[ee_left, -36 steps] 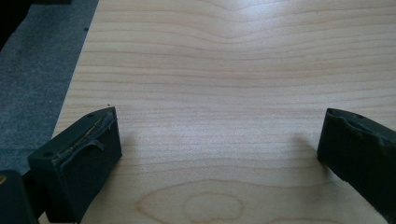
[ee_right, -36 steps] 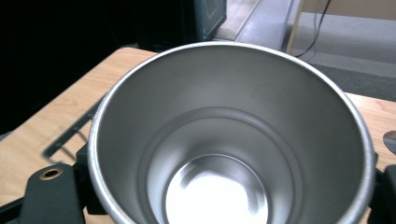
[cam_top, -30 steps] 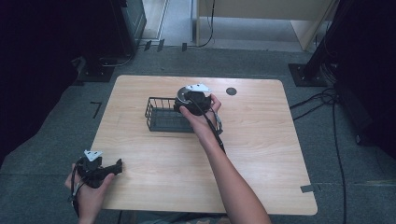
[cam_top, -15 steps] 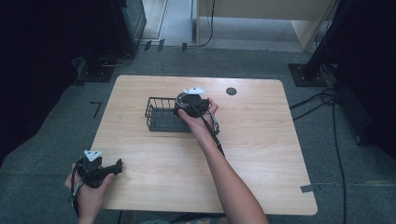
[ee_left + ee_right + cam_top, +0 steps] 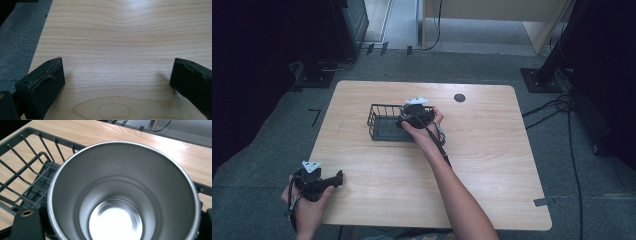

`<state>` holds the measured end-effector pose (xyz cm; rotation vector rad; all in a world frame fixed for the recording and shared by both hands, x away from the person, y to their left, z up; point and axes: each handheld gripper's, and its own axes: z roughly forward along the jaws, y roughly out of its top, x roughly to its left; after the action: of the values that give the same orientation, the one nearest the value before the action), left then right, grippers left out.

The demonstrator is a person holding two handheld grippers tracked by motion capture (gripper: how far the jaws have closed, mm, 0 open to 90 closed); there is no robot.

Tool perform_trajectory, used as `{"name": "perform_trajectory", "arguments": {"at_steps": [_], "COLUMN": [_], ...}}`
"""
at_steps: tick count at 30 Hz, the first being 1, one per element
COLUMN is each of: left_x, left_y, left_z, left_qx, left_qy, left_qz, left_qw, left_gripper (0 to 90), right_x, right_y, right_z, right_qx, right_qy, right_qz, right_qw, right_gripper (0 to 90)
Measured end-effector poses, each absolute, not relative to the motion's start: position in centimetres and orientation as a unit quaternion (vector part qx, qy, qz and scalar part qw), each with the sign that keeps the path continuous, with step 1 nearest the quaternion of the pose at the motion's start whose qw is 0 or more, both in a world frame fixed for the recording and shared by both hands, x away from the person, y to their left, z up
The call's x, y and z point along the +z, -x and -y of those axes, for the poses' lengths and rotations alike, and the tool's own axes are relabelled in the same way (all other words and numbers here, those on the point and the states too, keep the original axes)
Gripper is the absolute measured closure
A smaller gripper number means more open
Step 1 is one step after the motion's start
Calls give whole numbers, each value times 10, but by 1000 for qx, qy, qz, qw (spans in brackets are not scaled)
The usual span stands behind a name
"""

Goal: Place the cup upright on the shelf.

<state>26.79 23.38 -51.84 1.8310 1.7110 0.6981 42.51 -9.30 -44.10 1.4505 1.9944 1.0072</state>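
My right claw (image 5: 412,116) holds a steel cup (image 5: 123,195) over the right end of the black wire basket (image 5: 384,121), which sits on the bench (image 5: 492,165) toward its far side. In the right claw's view the cup's open mouth faces me, and I look straight down to its shiny bottom, with the basket's wires and dark tray behind it. The jaws flank the cup at the lower corners, so I judge them clenched on it.

My left claw (image 5: 324,181) rests near the bench's near left corner, well apart from the basket, its 2 jaws spread wide over bare wood with nothing between them.

I take the step to be setting the cup into the basket. To do it well I should keep the cup inside the rim, lower it until it meets the tray, and only then release. Letting go early could tip it against the wires.
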Motion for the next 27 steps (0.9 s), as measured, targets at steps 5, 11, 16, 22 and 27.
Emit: {"name": "perform_trajectory", "arguments": {"at_steps": [5, 11, 16, 22, 27], "left_x": [-518, -518, -518, -518, -518], "left_y": [-268, -268, -268, -268, -268], "left_z": [-234, -234, -234, -234, -234], "left_qx": [259, 259, 259, 259, 259], "left_qy": [-678, -678, -678, -678, -678], "left_qz": [-634, -634, -634, -634, -634], "left_qw": [267, 267, 267, 267, 267], "left_gripper": [0, 0, 0, 0, 0], "right_x": [-437, -429, -417, -404, -401], "right_y": [-423, -419, -413, -396, -382], "right_z": [95, 102, 112, 128, 144], "right_qx": [373, 384, 395, 407, 412], "right_qy": [-527, -520, -515, -507, -506], "right_qz": [-727, -727, -726, -722, -719], "right_qw": [234, 231, 227, 235, 241], "right_gripper": [127, 77, 16, 14, 14]}}
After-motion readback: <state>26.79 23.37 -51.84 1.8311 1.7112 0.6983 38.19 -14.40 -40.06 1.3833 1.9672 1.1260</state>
